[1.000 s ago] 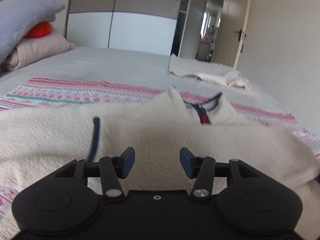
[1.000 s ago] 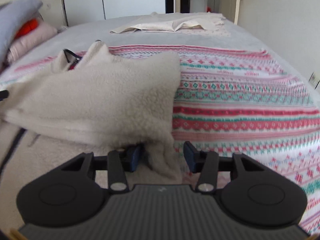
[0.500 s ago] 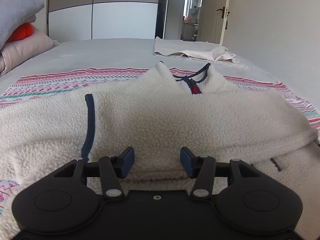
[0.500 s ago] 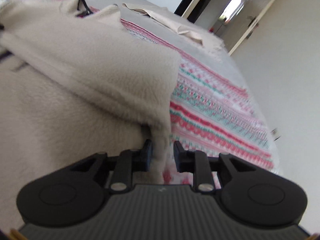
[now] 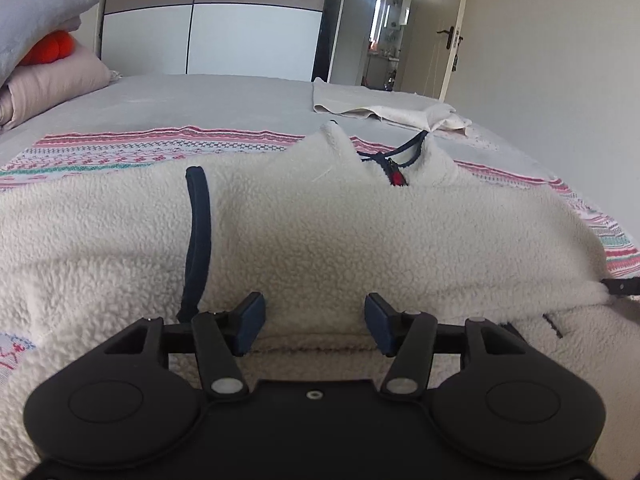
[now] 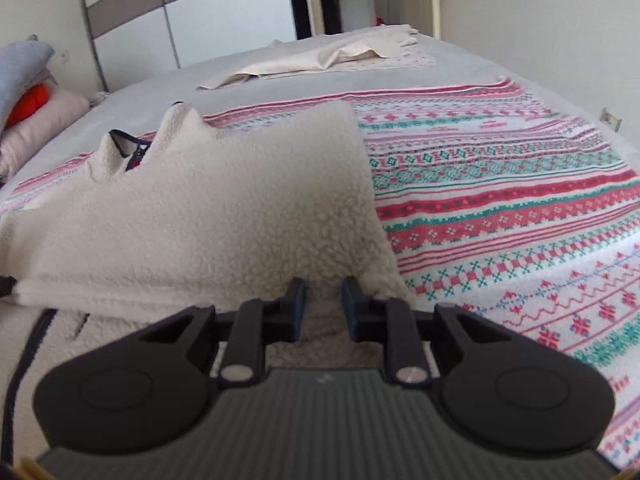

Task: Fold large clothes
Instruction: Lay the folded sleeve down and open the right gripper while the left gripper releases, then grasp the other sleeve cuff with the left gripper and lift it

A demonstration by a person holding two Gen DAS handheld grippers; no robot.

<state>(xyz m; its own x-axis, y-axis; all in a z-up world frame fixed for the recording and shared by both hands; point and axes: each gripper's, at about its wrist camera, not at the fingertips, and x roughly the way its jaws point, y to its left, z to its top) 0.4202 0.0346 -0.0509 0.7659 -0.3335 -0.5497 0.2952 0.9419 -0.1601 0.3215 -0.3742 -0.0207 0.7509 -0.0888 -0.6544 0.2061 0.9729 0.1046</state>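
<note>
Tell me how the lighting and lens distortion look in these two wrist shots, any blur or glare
Left wrist view: soft daylight, sharp fleece jacket, bright doorway slightly blown out, fisheye bending the wardrobe, dark vignette corners. Right wrist view: fleece and patterned blanket slightly soft, strong edge curvature, no glare.

Home bedroom: bed (image 5: 224,96), pillows (image 5: 52,80), wardrobe (image 5: 248,36).

Right hand-held gripper (image 6: 323,307) now narrowed onto the fleece (image 6: 224,216) edge, fold flatter than before.
</note>
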